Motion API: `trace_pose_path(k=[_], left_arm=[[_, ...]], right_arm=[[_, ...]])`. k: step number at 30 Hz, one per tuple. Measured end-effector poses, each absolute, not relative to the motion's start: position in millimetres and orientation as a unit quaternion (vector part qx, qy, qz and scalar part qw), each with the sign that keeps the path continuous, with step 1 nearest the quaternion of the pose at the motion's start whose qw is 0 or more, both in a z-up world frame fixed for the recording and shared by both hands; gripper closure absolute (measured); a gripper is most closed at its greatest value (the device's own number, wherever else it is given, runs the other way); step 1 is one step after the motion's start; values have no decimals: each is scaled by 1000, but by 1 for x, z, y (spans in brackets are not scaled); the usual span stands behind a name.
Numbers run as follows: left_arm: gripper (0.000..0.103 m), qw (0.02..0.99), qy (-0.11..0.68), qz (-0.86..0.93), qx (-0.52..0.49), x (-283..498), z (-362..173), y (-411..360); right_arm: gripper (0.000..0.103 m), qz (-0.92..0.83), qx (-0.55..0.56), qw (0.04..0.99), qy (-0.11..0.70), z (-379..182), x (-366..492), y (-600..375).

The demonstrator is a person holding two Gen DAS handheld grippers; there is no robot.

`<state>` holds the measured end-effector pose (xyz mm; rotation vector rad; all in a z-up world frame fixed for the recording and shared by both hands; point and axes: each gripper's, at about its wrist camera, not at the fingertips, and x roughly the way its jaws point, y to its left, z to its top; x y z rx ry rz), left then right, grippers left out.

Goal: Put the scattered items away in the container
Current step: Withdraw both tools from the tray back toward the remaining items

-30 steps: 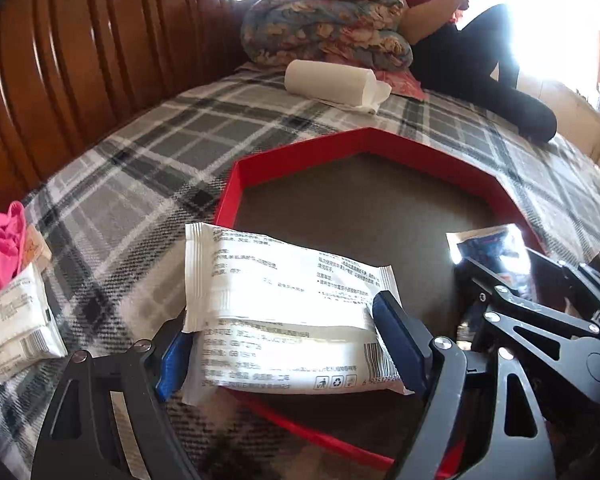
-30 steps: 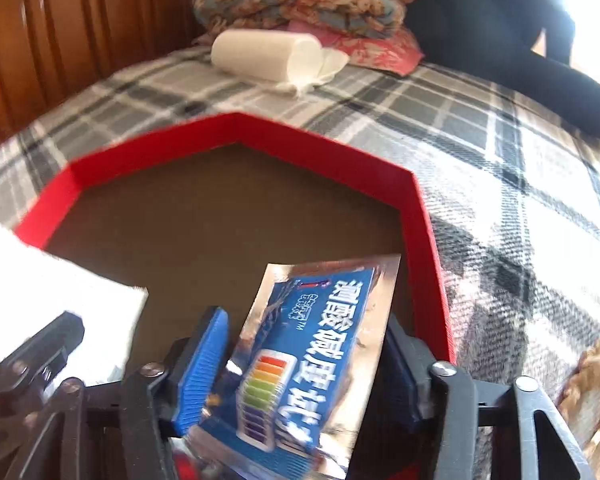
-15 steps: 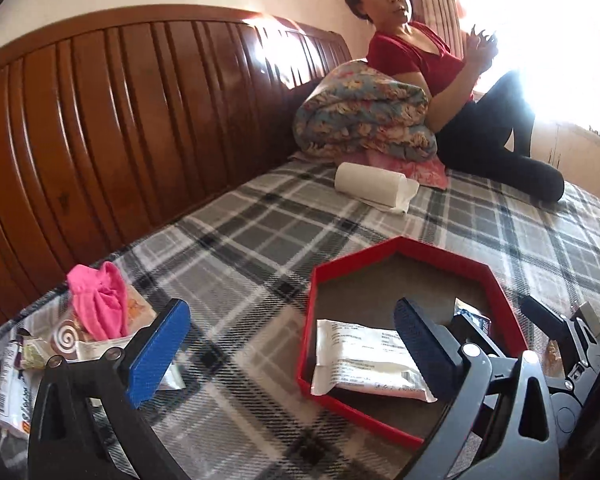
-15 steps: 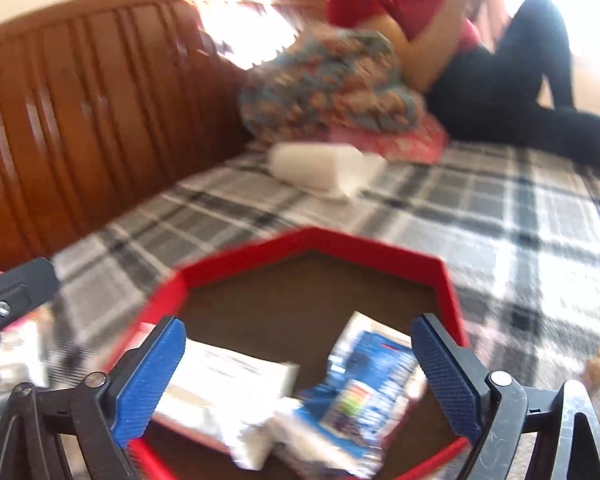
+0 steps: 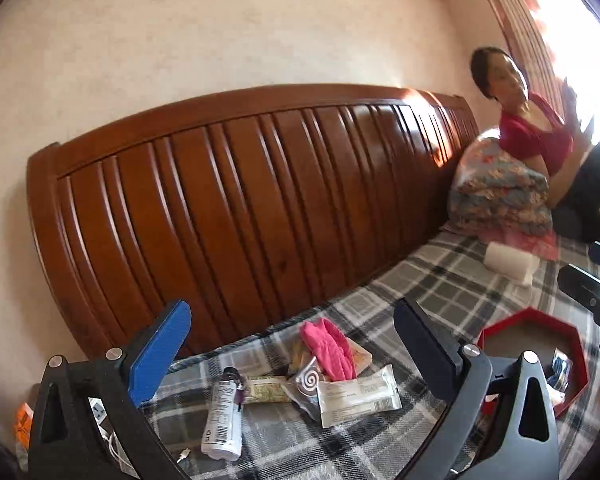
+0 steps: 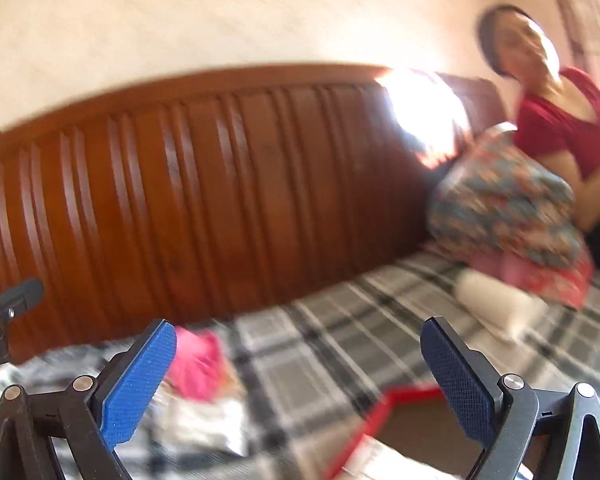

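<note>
My left gripper (image 5: 292, 344) is open and empty, raised above a pile of items on the plaid bed: a pink cloth (image 5: 328, 346), a white packet (image 5: 358, 396), a spiral-marked wrapper (image 5: 309, 379), a snack bar (image 5: 266, 389) and a small white bottle (image 5: 222, 420). The red octagonal tray (image 5: 580, 364) lies to the right, a blue packet (image 5: 562, 366) inside it. My right gripper (image 6: 296, 364) is open and empty, lifted over the tray's left rim (image 6: 380, 412). The pink cloth (image 6: 198, 360) shows blurred at its left.
A wooden headboard (image 5: 240, 208) runs behind the bed. A white roll (image 5: 508, 262), a floral bundle (image 5: 500, 200) and a seated person (image 5: 540, 136) are at the far right. A cable and orange item (image 5: 22, 420) lie at the left edge.
Both grippers opened and dropped their packets into the red tray, then rose and swung left toward the pile of items. The right view is now blurred by motion.
</note>
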<state>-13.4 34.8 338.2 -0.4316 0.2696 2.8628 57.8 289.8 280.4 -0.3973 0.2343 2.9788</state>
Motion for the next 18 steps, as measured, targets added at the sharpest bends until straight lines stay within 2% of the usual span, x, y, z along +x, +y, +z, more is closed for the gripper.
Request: trace_pose_path(k=[4,8,10,12,15,18], left_arm=[[0,85,67,984,-138,-5,374,-16],[0,59,65,984,-156,4,354,-53],[0,74,45,979,-184,2,325,-73],[0,69,8,978,-197,0,289,-91],[0,47,-43,972,-226,-9,225,-110],[0,43,-27,960,-276,-28,163,-108]], right_arm=[[0,987,-151,18,52,343,37,250],[0,989,-144,-7,35,347,18,209],[0,990,-130,-8,56,318,4,197],[0,986,-134,20,94,262,-20,188],[0,962,-237,85,100,159,-63,179],[0,934,-321,143,68,69,-85,170]])
